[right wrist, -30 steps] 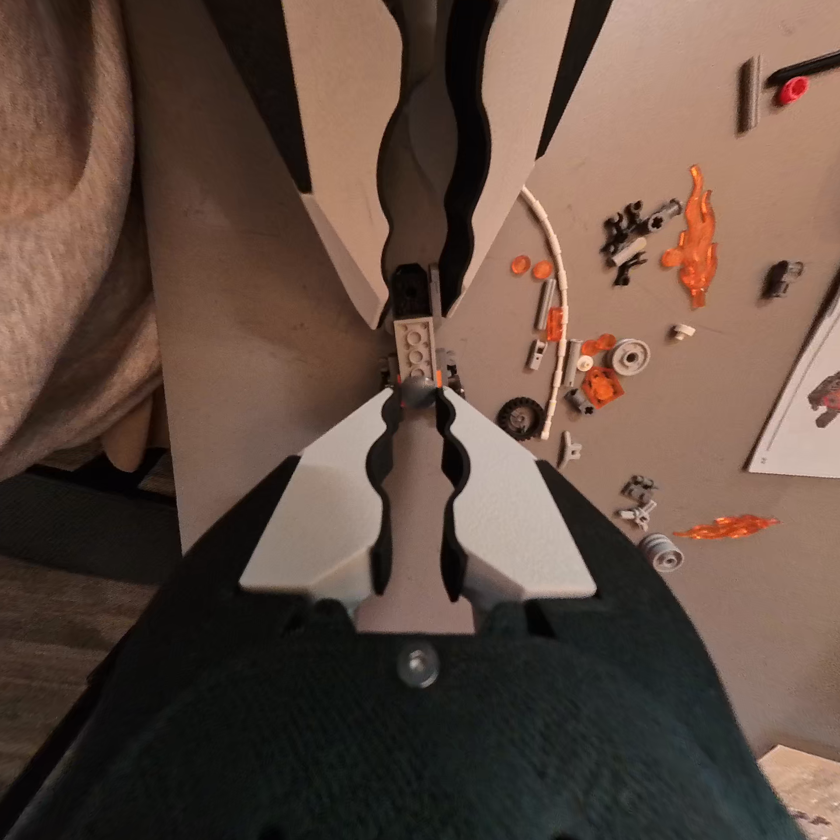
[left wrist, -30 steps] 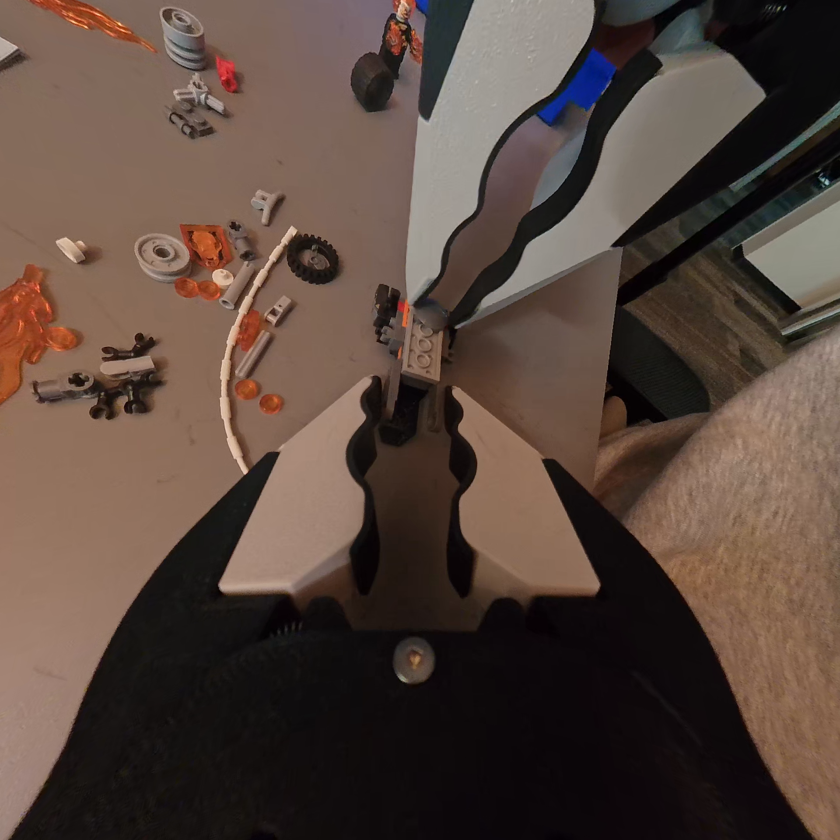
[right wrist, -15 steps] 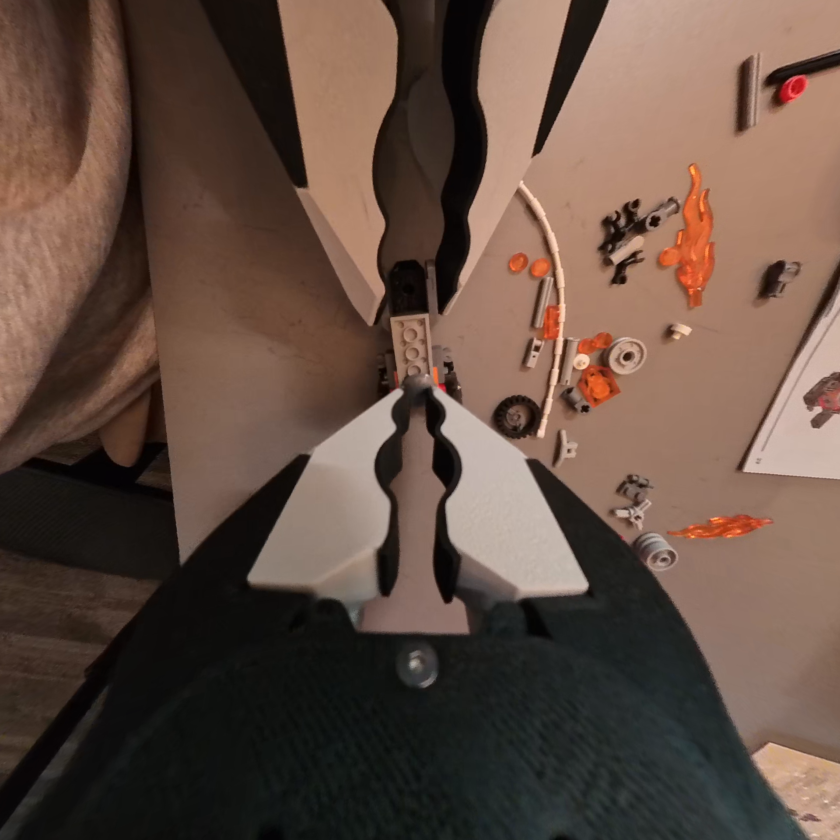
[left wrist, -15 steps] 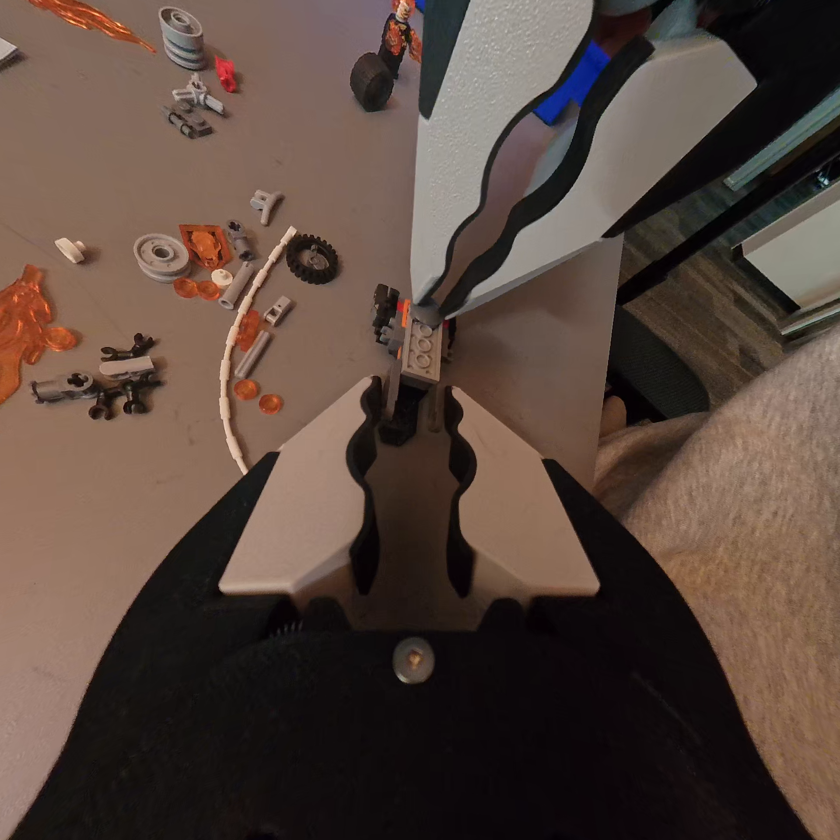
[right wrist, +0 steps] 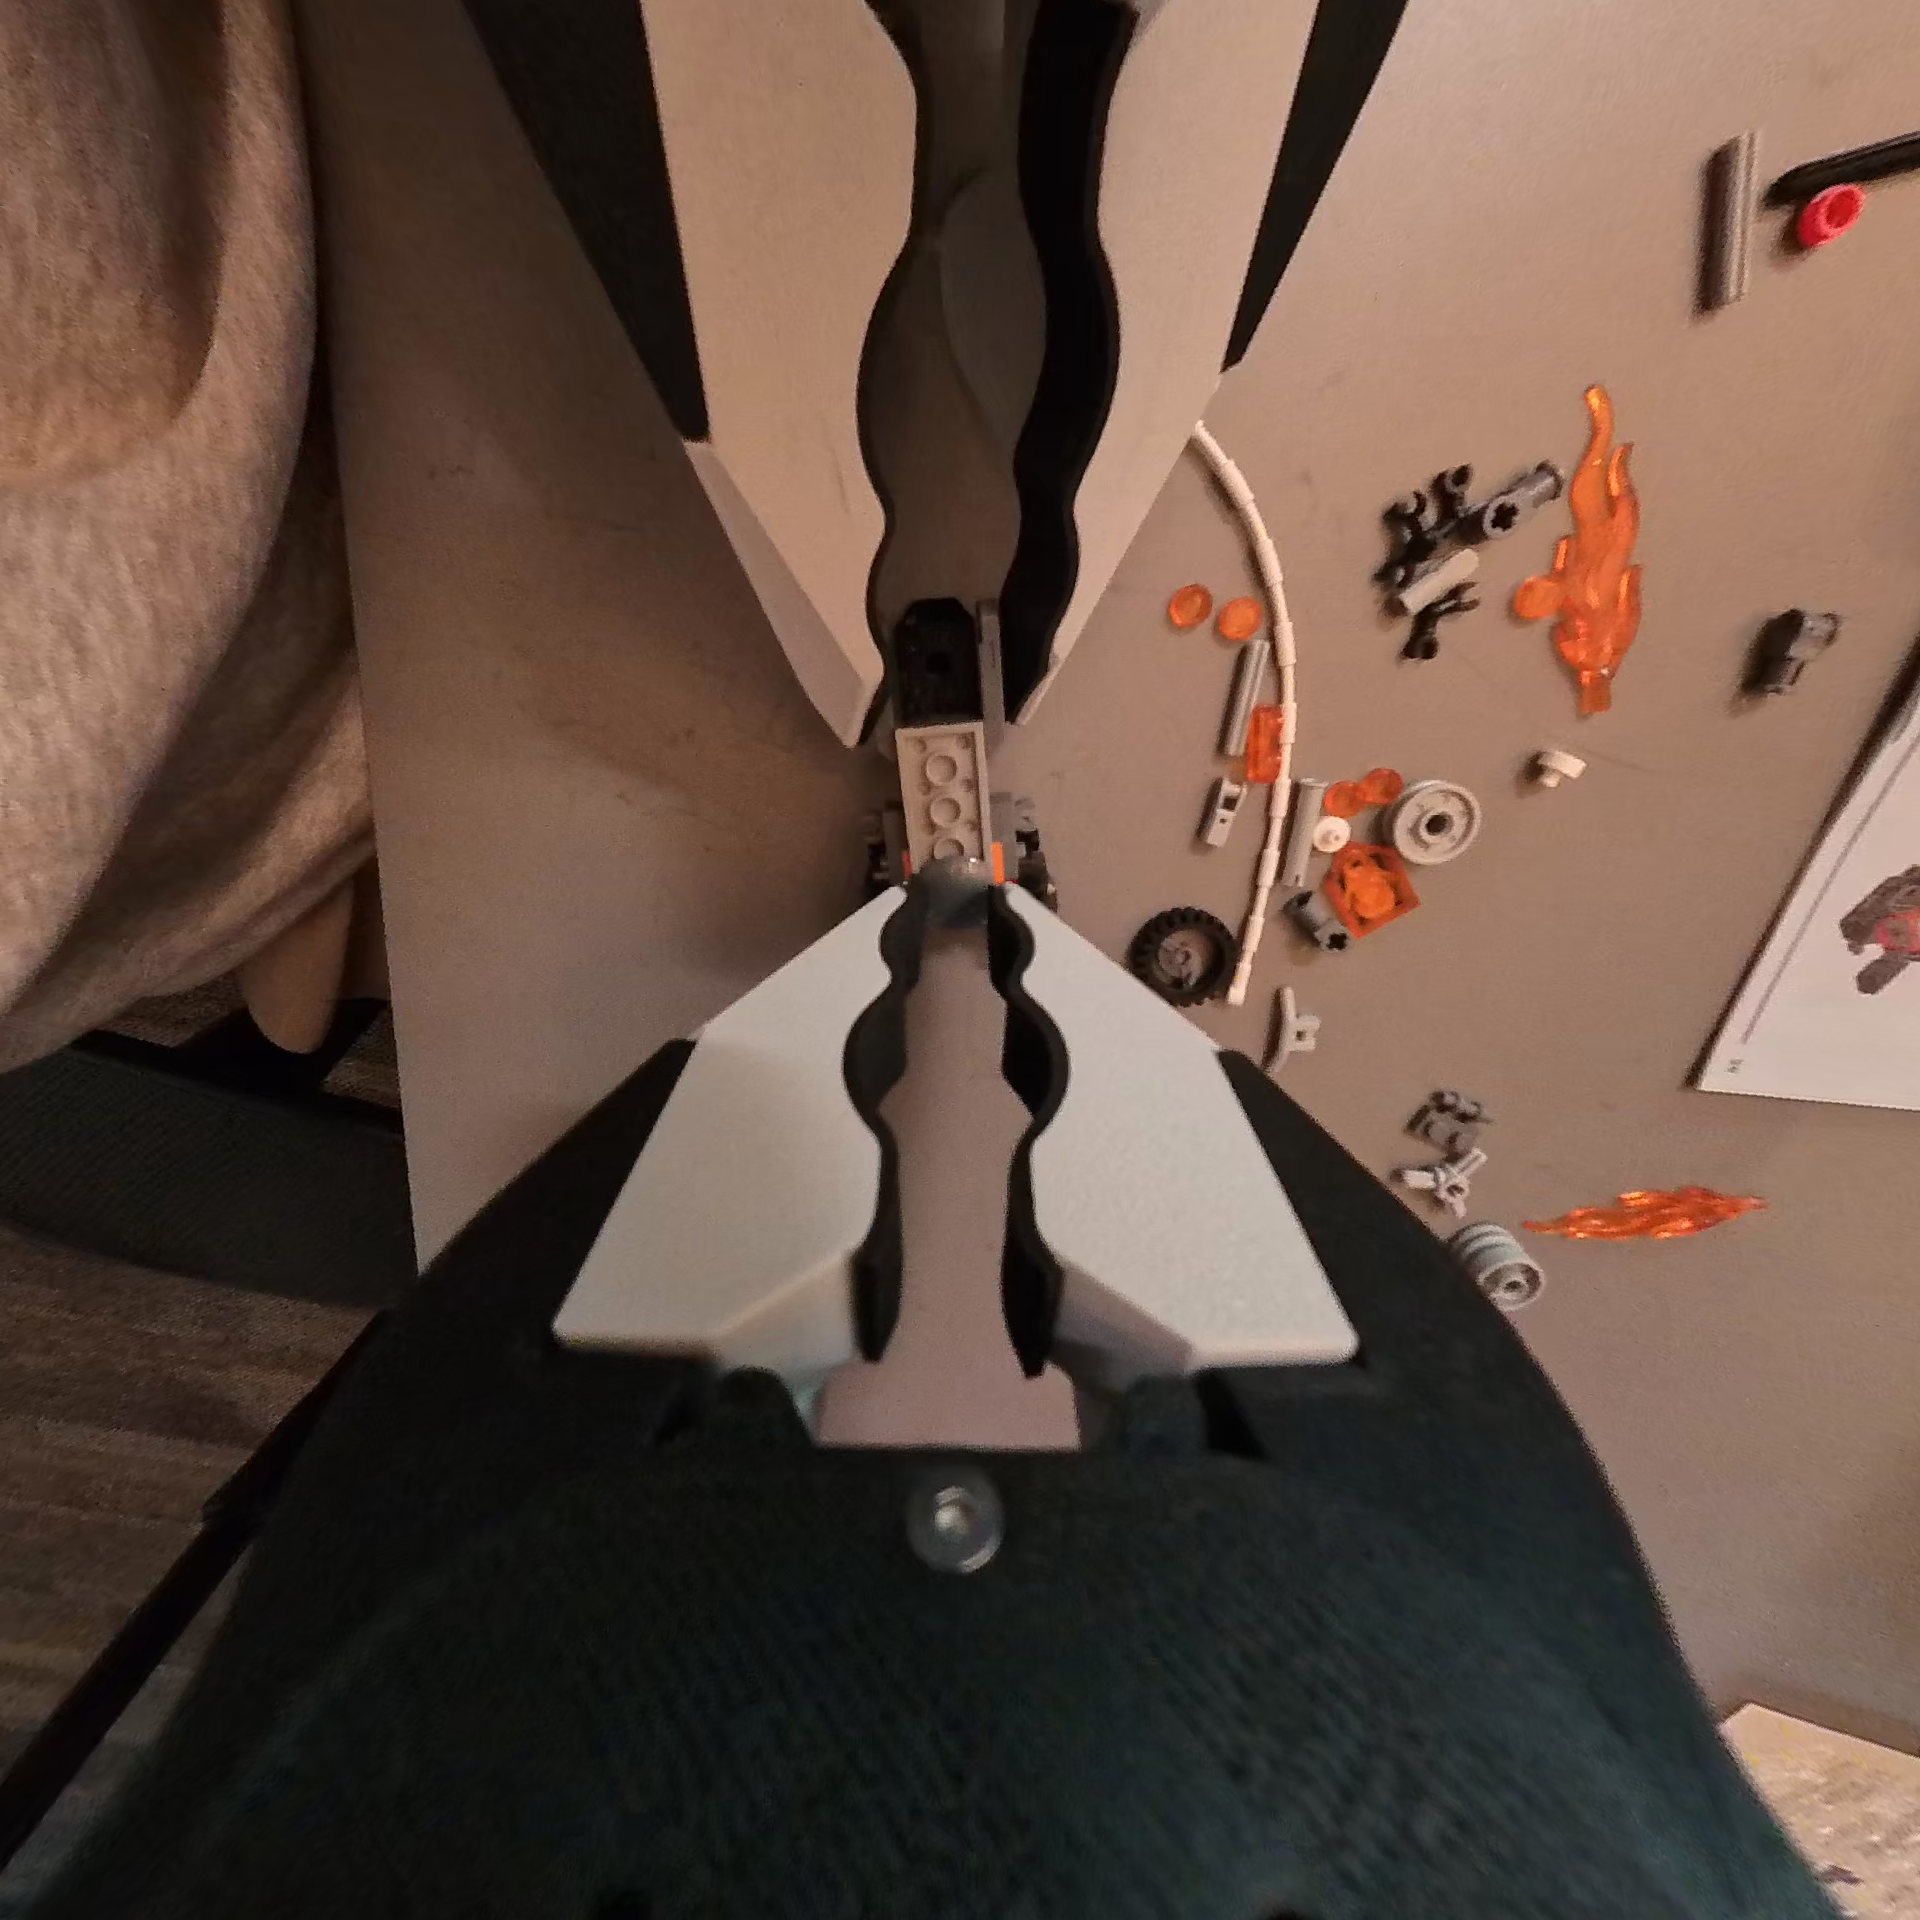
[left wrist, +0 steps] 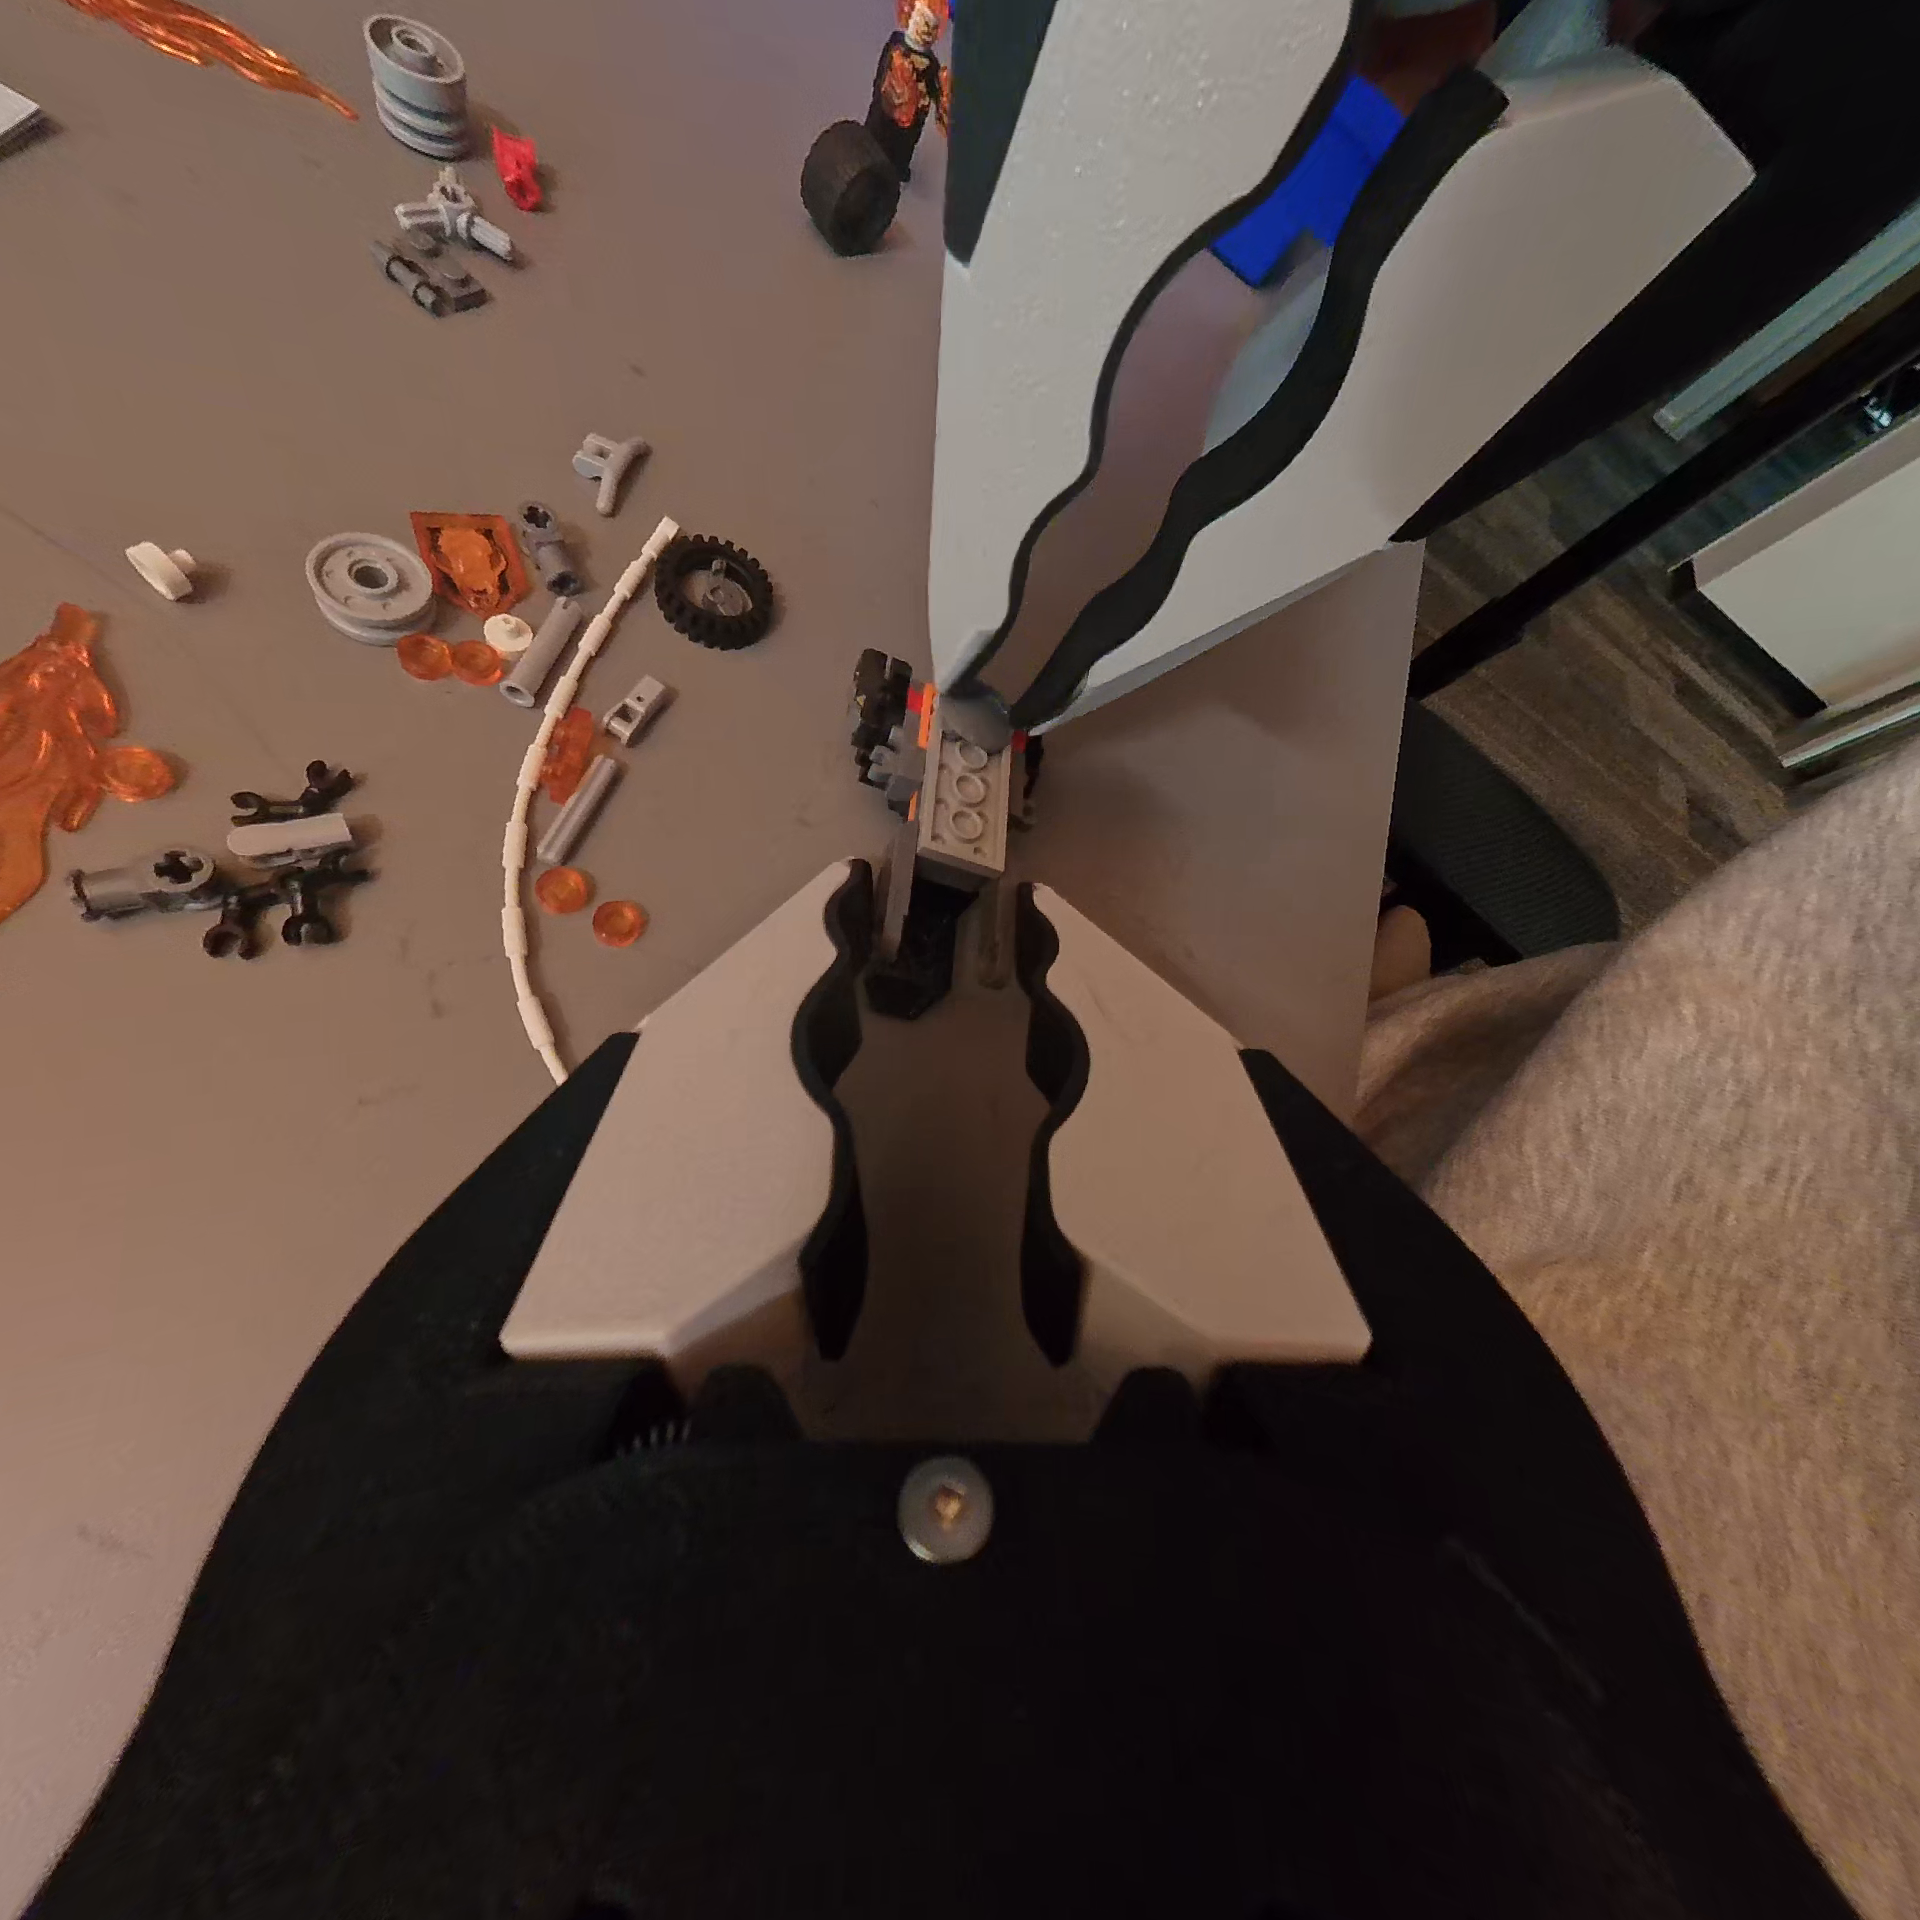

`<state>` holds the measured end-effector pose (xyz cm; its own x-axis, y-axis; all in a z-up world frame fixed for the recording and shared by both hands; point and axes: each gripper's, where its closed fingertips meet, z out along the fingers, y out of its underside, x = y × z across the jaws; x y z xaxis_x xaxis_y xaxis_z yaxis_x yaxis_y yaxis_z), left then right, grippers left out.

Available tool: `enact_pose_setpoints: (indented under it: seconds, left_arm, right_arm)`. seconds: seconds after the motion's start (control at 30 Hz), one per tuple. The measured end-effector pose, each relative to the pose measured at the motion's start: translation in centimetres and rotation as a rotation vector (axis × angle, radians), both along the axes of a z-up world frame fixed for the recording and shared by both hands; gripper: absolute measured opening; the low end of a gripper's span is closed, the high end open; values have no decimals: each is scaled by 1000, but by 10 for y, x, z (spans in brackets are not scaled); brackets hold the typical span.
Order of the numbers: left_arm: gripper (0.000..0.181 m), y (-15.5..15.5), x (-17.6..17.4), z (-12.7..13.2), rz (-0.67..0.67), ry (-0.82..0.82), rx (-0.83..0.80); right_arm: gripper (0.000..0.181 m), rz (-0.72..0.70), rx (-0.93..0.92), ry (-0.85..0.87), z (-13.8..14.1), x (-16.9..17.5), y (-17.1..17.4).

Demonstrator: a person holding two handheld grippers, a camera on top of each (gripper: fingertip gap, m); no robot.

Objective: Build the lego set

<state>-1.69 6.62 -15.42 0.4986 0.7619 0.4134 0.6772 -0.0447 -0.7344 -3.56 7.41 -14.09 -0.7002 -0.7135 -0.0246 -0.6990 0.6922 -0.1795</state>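
Note:
A small lego assembly [left wrist: 971, 805], a grey studded plate on black, dark grey and orange parts, hangs just over the grey table's edge [left wrist: 1387, 831]. My left gripper [left wrist: 940, 904] is shut on its black rear end. My right gripper [left wrist: 987, 707] comes in from the opposite side. It is shut on a small grey round piece [right wrist: 951, 883], which it holds against the far end of the plate [right wrist: 940, 790]. In the right wrist view the left gripper [right wrist: 940, 707] grips the black block [right wrist: 930, 665]. The underside of the assembly is hidden.
Loose parts lie on the table [left wrist: 260, 1143] to the left: a black tyre [left wrist: 714, 592], a grey hub [left wrist: 369, 587], a white ribbed hose [left wrist: 551, 790], orange flame pieces [left wrist: 52, 727], a minifigure [left wrist: 914, 73]. A printed sheet [right wrist: 1849, 935] lies farther off. A person's beige garment [left wrist: 1662, 1143] is beside the table. Left and right tips are no more than a few centimetres apart. Left tips and right tips are each some 10 centimetres from the grey hub [left wrist: 369, 587]. It is also in sight in the right wrist view [right wrist: 1436, 812].
The right gripper's fingers narrowed on the grey round piece, then eased slightly, staying at the plate's end. The left gripper and the assembly have hardly moved.

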Motion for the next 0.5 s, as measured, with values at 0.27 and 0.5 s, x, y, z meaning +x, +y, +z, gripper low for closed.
enact_pose_setpoints:
  seconds: [0.27, 0.5]
  left_arm:
    - [25, 0, 0, 0, 0, -1, 1]
    - [25, 0, 0, 0, 0, 0, 0]
  right_arm:
    - [12, 17, -4, -4, 0, 1, -2]
    - [11, 27, 11, 1, -3, 2, -1]
